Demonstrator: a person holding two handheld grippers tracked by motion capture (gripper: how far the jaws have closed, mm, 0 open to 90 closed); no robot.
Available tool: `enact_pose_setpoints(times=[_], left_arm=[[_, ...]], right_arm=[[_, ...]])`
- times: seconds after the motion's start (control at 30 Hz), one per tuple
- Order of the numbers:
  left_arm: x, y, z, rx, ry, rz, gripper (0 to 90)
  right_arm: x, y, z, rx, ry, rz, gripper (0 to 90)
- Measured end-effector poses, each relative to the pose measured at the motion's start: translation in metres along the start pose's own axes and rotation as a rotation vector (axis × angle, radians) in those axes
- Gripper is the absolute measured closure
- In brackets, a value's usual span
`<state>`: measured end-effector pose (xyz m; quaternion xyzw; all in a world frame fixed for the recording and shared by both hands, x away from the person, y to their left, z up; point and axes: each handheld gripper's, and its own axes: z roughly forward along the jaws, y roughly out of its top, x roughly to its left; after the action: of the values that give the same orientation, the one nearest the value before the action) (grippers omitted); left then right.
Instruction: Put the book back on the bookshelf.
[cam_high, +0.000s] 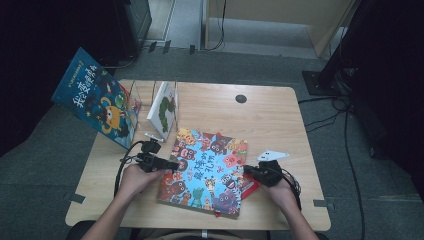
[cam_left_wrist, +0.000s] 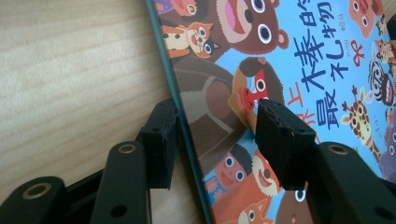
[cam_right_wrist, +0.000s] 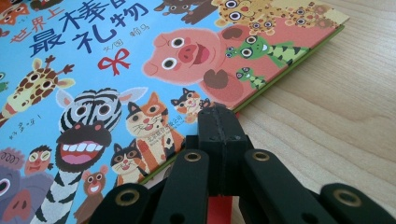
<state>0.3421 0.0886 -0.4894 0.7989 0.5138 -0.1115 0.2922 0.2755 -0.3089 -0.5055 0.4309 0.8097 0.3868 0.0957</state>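
A picture book (cam_high: 205, 167) with a blue cover full of cartoon animals lies flat on the wooden table (cam_high: 270, 115). My left gripper (cam_high: 172, 164) is at its left edge. In the left gripper view the jaws of the left gripper (cam_left_wrist: 217, 112) stand apart, one on each side of the book (cam_left_wrist: 289, 56) edge, and the pads do not press it. My right gripper (cam_high: 246, 170) is at the book's right edge. The right gripper view shows the right gripper (cam_right_wrist: 218, 116) with jaws pressed together and nothing between them, its tip against the book (cam_right_wrist: 140, 56) edge.
A red book (cam_high: 250, 189) peeks out from under the picture book at its lower right. A blue book (cam_high: 95, 97) leans at the table's left edge. A white book (cam_high: 164, 107) stands in a clear rack. A black round cap (cam_high: 241, 98) sits at the back.
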Motion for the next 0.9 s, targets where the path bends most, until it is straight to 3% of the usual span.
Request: enact_pose_setpoints(times=[0.1, 0.2, 0.27, 0.37, 0.5, 0.57, 0.6, 0.73, 0.9], left_arm=[[-0.003, 0.001, -0.005, 0.004, 0.001, 0.002, 51.5], [-0.006, 0.002, -0.020, -0.048, -0.037, 0.005, 55.7], [-0.011, 0.006, -0.034, -0.074, -0.086, 0.002, 56.0], [-0.017, 0.011, -0.045, -0.076, -0.123, 0.000, 56.6], [-0.025, 0.024, -0.051, -0.030, -0.231, -0.007, 62.2], [-0.032, 0.032, -0.052, 0.003, -0.275, 0.002, 62.2], [-0.035, 0.036, -0.054, -0.003, -0.287, 0.005, 64.6], [-0.044, 0.053, -0.063, 0.027, -0.262, 0.030, 68.8], [-0.048, 0.070, -0.071, 0.058, -0.249, 0.034, 72.1]], right_arm=[[0.000, 0.000, 0.000, 0.002, 0.004, 0.005, 90.0], [-0.001, 0.000, 0.000, -0.001, 0.011, 0.014, 90.0], [-0.002, 0.000, 0.000, -0.001, 0.010, 0.007, 90.0], [-0.002, -0.001, 0.000, -0.004, 0.014, 0.022, 90.0], [-0.002, 0.000, 0.002, -0.007, 0.036, 0.034, 90.0], [0.002, 0.002, 0.005, -0.008, 0.056, 0.015, 90.0], [0.005, 0.003, 0.007, -0.007, 0.061, 0.001, 90.0], [0.017, 0.008, 0.017, -0.008, 0.084, -0.068, 89.6], [0.023, 0.015, 0.023, -0.043, 0.087, -0.089, 86.9]])
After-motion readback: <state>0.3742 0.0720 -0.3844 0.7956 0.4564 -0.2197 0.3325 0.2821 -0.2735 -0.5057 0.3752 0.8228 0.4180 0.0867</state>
